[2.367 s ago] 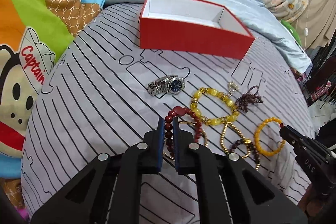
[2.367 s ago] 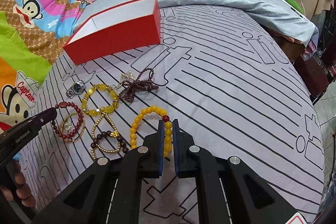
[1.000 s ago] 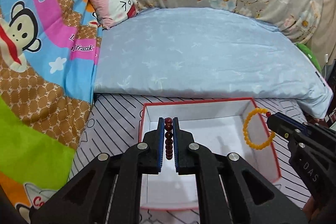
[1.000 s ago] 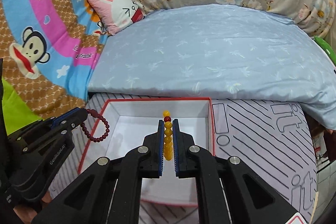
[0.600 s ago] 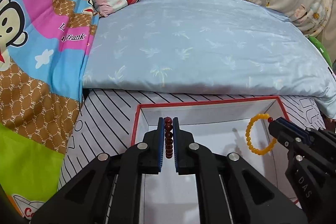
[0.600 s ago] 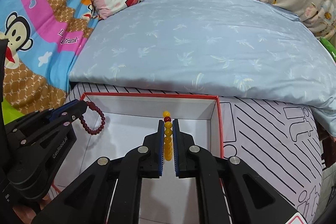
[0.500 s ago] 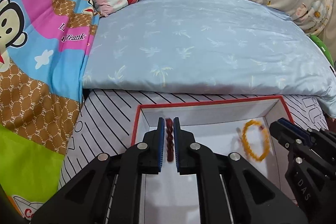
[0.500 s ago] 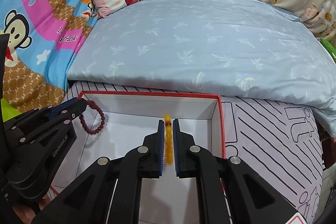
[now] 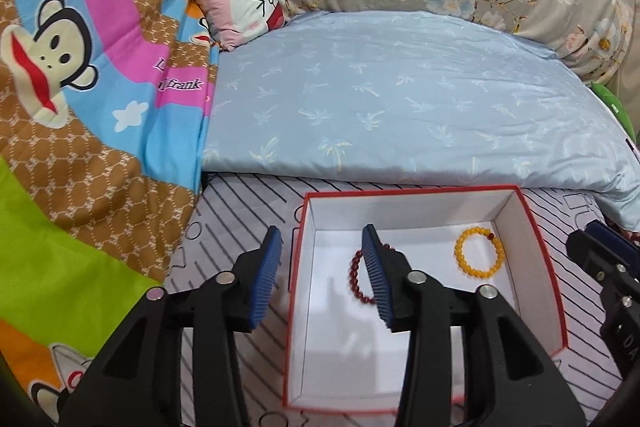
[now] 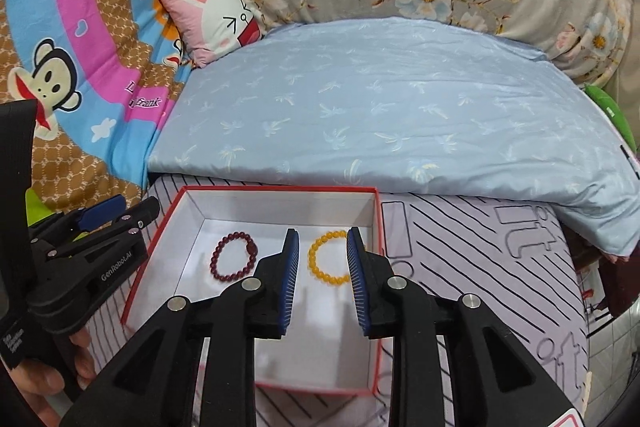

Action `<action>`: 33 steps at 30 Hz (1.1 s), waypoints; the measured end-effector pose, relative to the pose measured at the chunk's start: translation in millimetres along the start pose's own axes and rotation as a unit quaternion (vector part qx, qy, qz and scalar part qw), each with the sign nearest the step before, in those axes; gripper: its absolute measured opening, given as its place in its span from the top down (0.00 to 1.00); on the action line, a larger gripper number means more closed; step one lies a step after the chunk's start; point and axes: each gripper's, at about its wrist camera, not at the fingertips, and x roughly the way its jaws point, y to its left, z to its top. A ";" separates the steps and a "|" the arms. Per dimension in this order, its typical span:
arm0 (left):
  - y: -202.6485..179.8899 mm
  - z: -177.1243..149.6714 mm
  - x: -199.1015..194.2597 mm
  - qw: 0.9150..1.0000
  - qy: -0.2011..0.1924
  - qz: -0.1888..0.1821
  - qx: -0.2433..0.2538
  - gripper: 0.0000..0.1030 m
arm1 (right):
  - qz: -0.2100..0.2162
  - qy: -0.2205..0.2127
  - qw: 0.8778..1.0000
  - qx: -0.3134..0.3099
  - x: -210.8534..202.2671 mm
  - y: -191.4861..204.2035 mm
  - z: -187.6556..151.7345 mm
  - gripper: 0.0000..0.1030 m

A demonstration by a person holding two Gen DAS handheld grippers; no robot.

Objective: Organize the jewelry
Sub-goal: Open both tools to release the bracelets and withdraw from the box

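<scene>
Inside red box (image 10: 168, 227): red bead bracelet (image 10: 234, 257) at 9 o'clock, yellow bead bracelet (image 10: 328, 259) at 3. Left gripper (image 9: 320, 267) and right gripper (image 10: 322, 269) jaws have just been opening, nothing between. Drop step done; next likely calls for fetching more jewelry.
</scene>
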 end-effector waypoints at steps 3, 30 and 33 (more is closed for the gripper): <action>3.5 -14.9 -26.5 1.000 -0.011 0.006 0.006 0.50 | -0.010 -0.006 1.000 -0.004 -25.6 -1.5 -15.6 0.75; 21.6 -223.1 -106.2 0.996 0.093 -0.012 -0.006 0.50 | 0.005 0.097 0.995 0.007 -108.9 0.2 -232.2 0.75; 25.1 -233.5 -105.0 0.995 0.102 -0.010 -0.011 0.50 | 0.010 0.107 0.994 -0.001 -100.3 8.4 -238.9 0.75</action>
